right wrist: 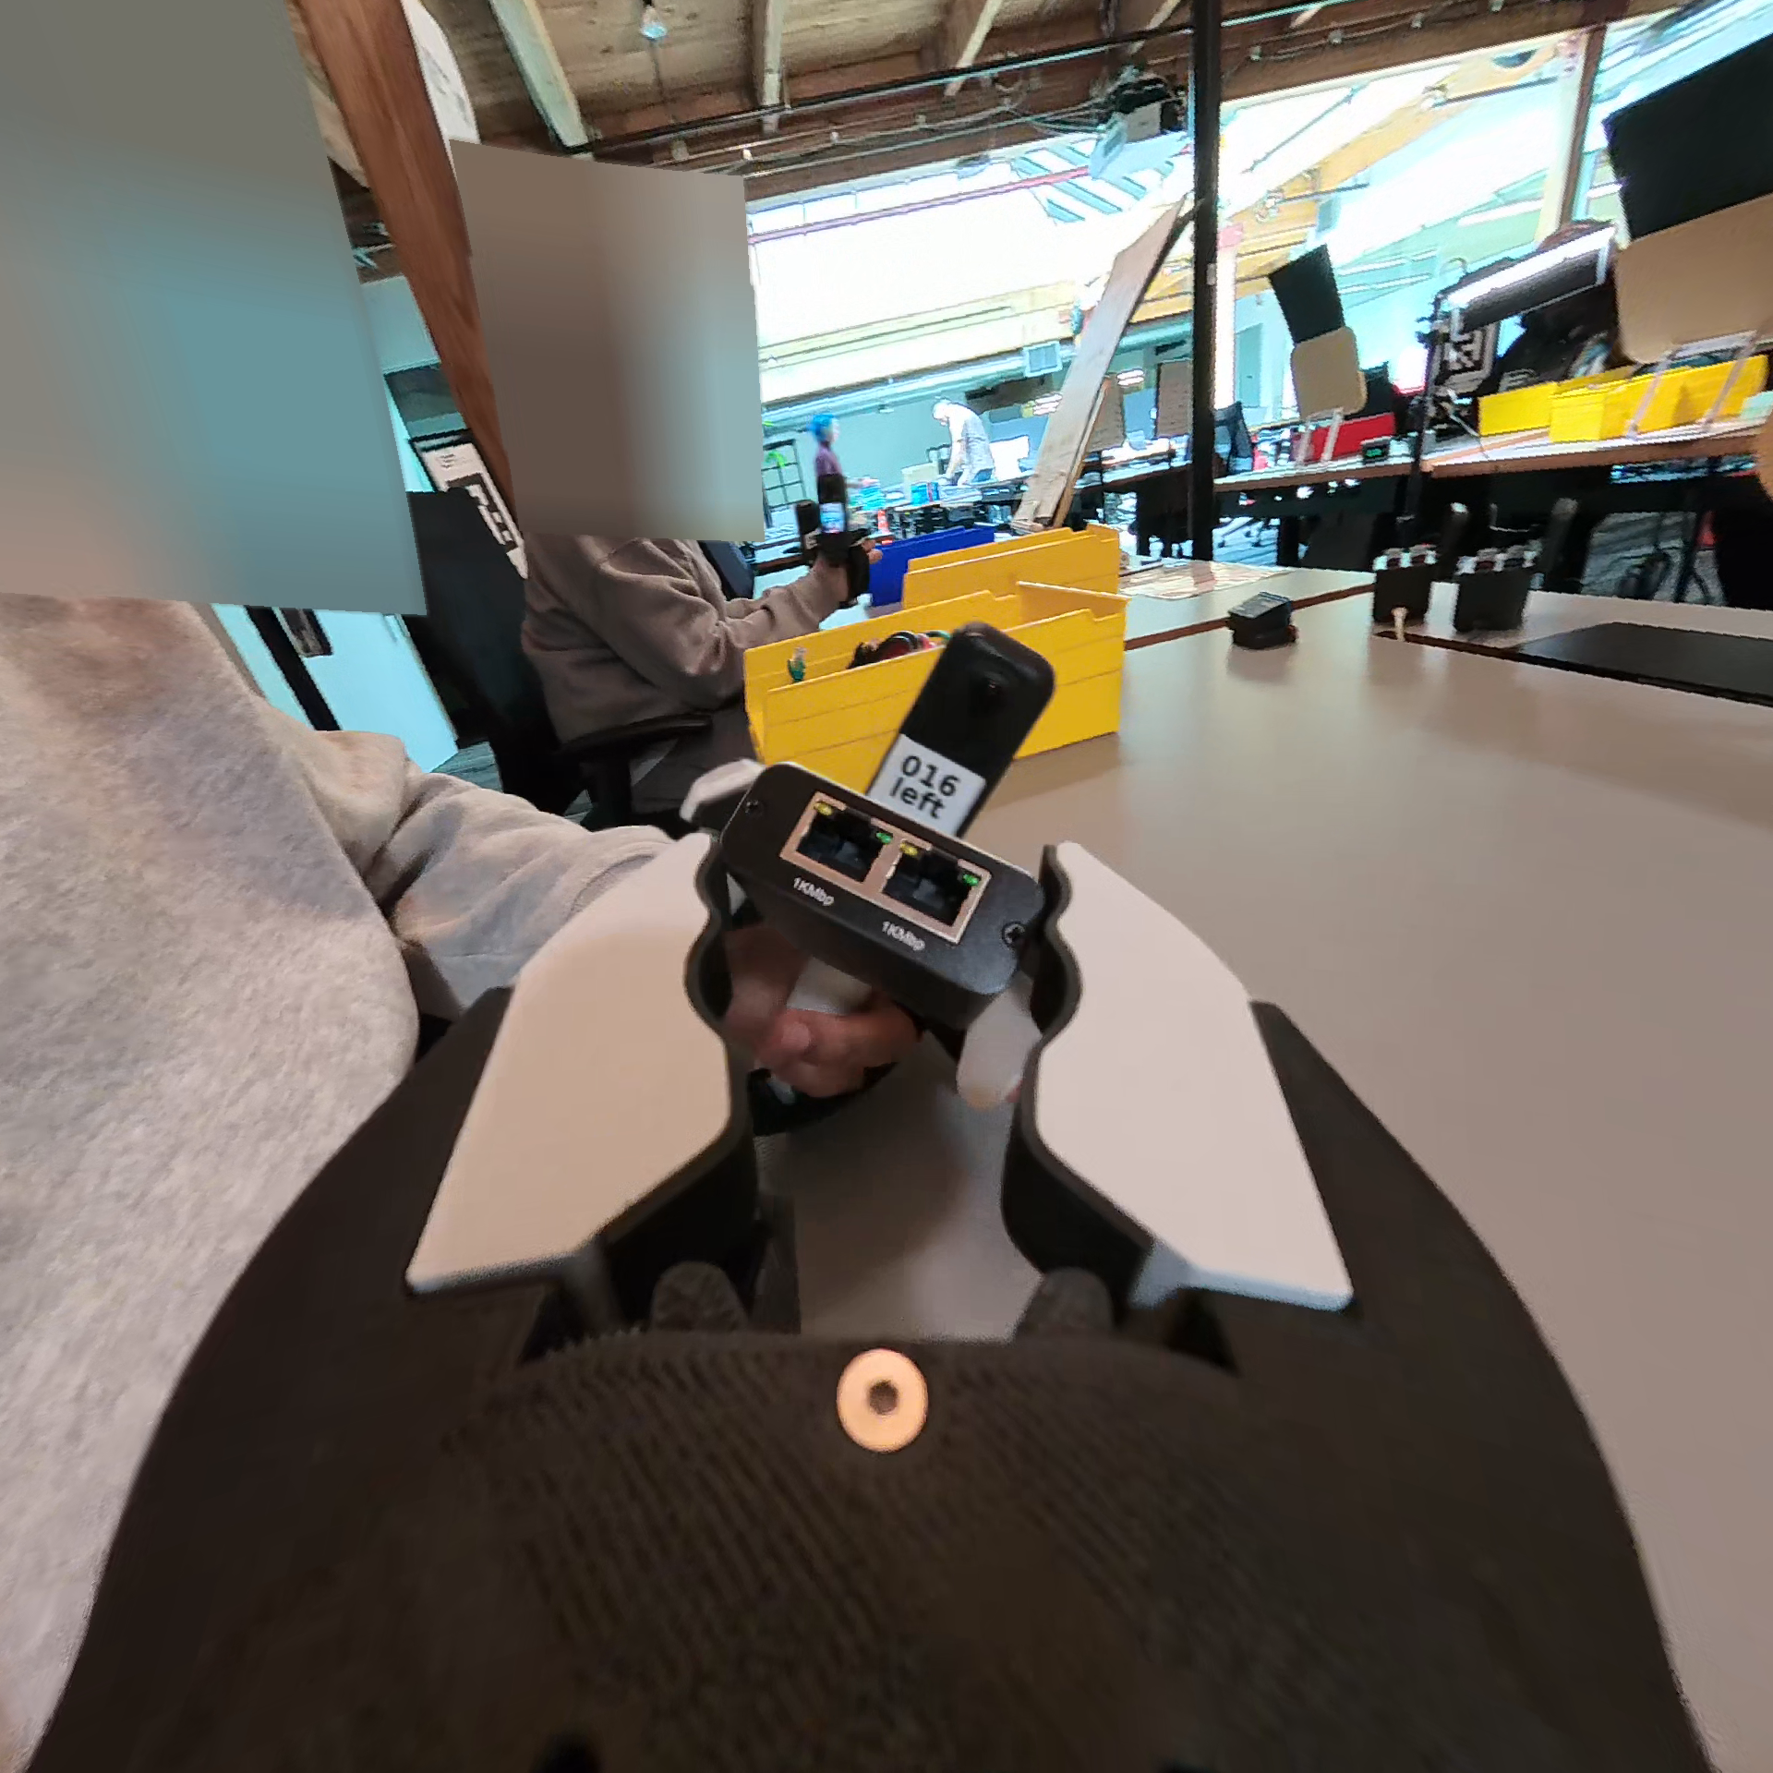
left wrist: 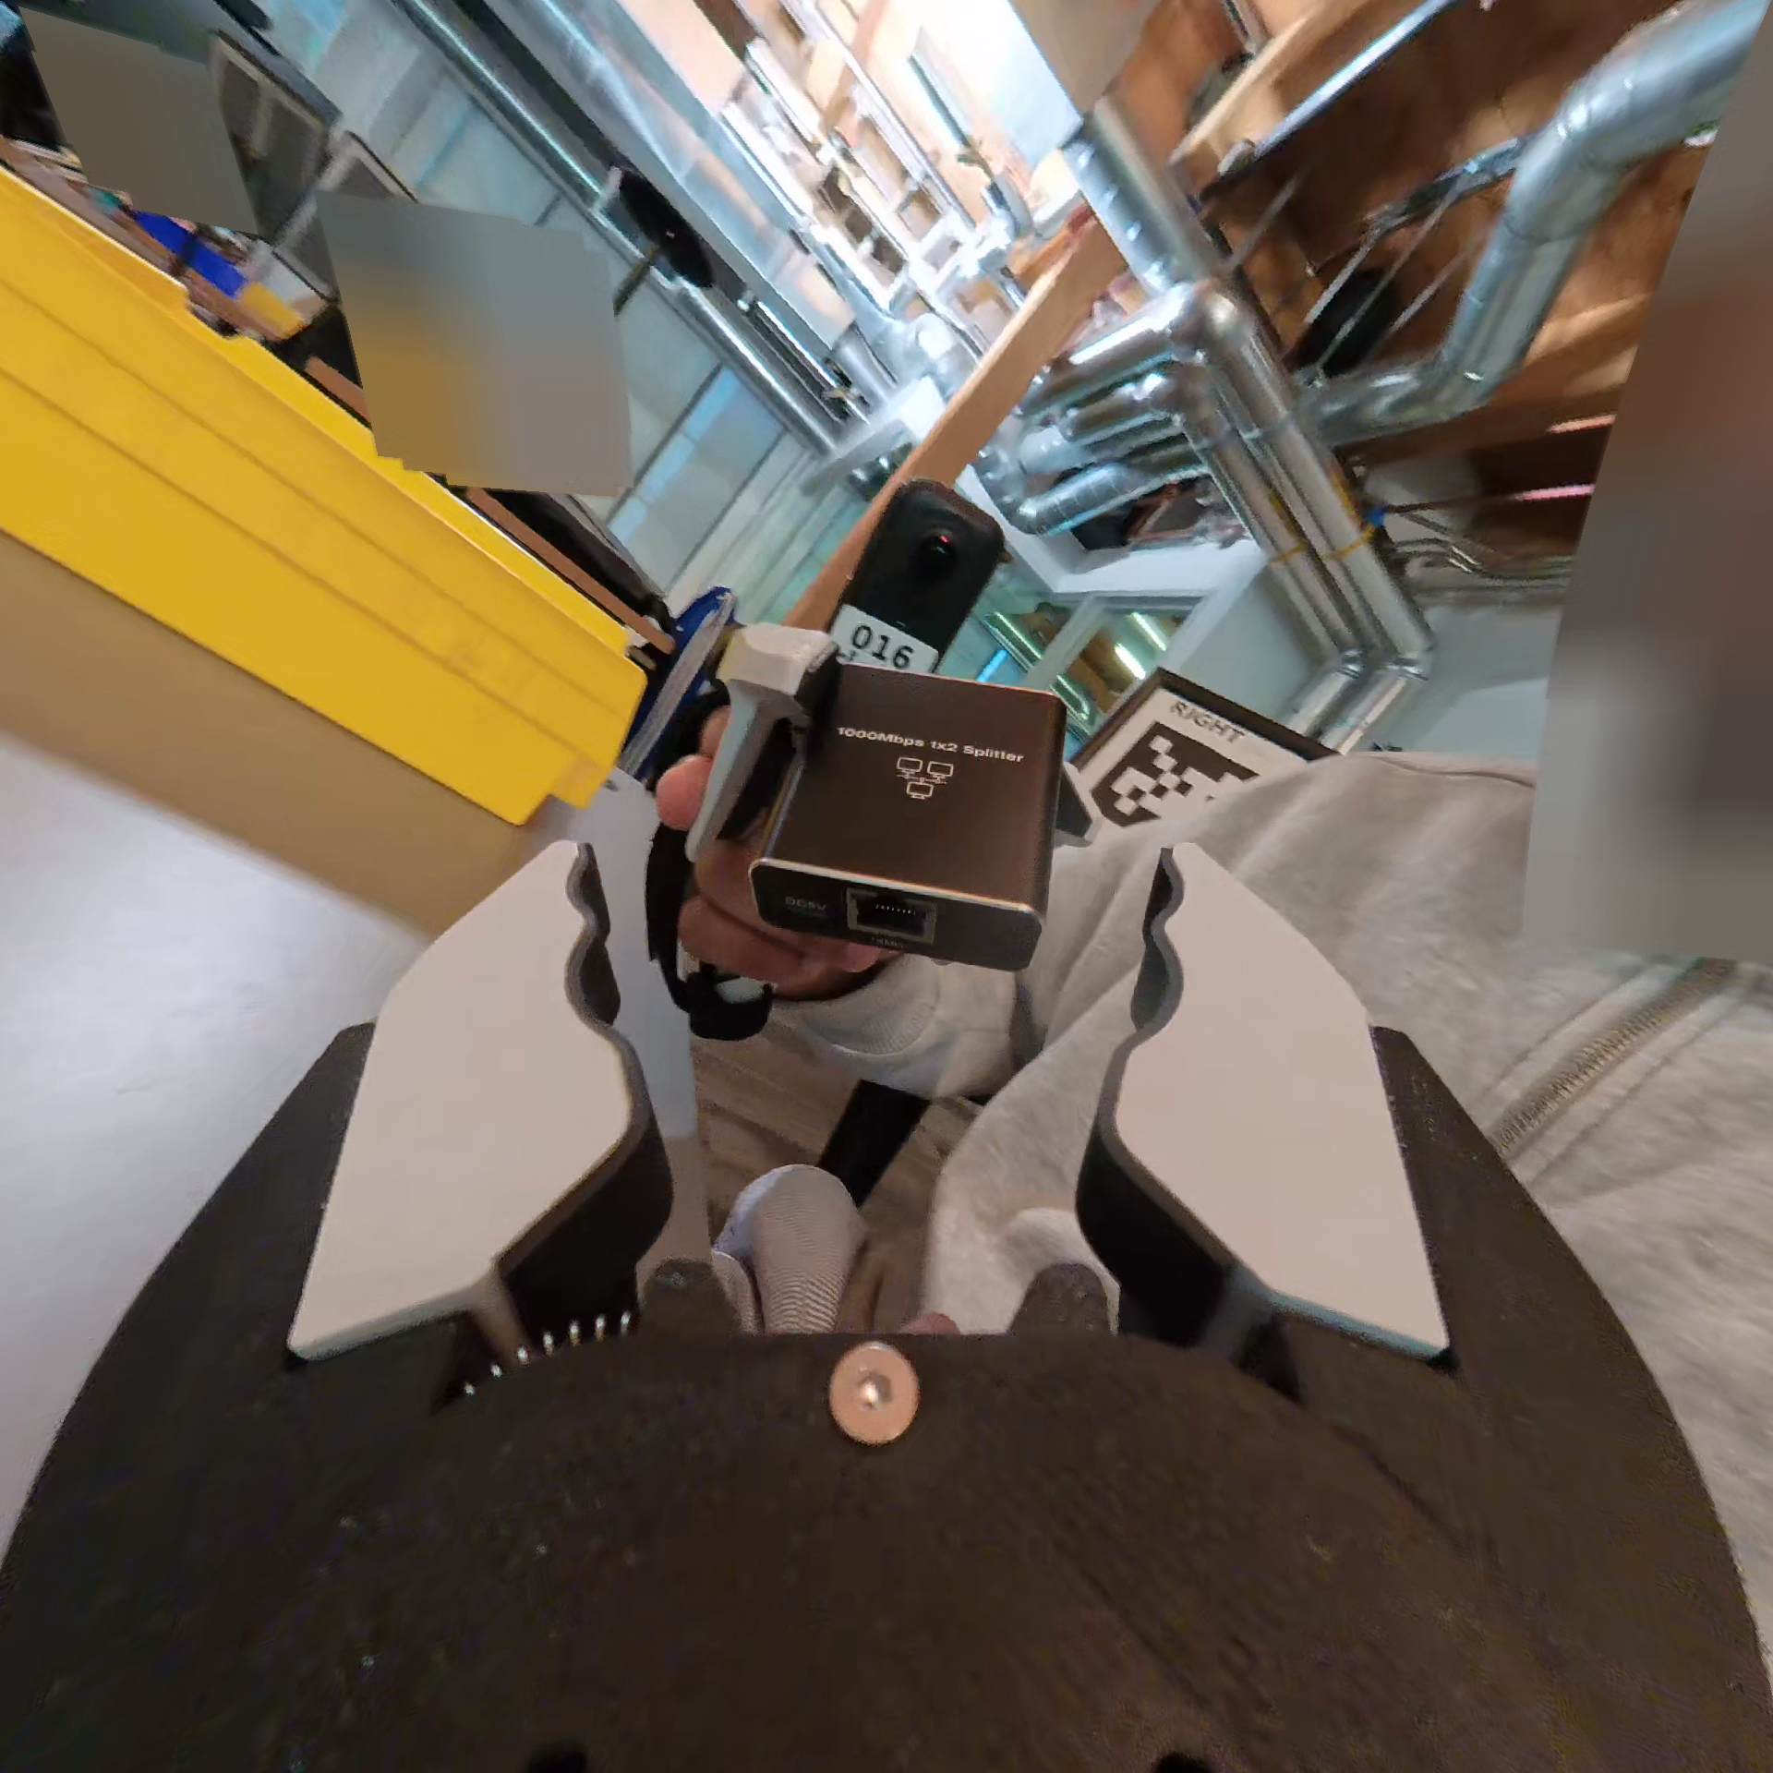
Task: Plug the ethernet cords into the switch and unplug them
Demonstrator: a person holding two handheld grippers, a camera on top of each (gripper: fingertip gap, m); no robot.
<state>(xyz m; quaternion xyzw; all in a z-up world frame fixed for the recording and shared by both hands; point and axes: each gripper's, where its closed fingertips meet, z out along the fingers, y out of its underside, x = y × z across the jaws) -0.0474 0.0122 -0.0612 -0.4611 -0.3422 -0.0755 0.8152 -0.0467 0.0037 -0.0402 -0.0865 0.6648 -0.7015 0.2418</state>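
The right gripper [right wrist: 881, 863] grips the switch [right wrist: 883, 892] by its sides and holds it in the air above the table [right wrist: 1343, 911], with the two-port end facing its own camera and both ports empty. The left gripper [left wrist: 875, 854] faces it from the far end with its jaws wide, its fingers [left wrist: 499, 1084] standing clear on either side of the single-port end without touching. A yellow bin [right wrist: 835, 715] sits on the table behind.

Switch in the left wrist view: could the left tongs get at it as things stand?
Probably yes: the left tongs gape open, and the switch, held by the right tongs, sits straight ahead with nothing between.
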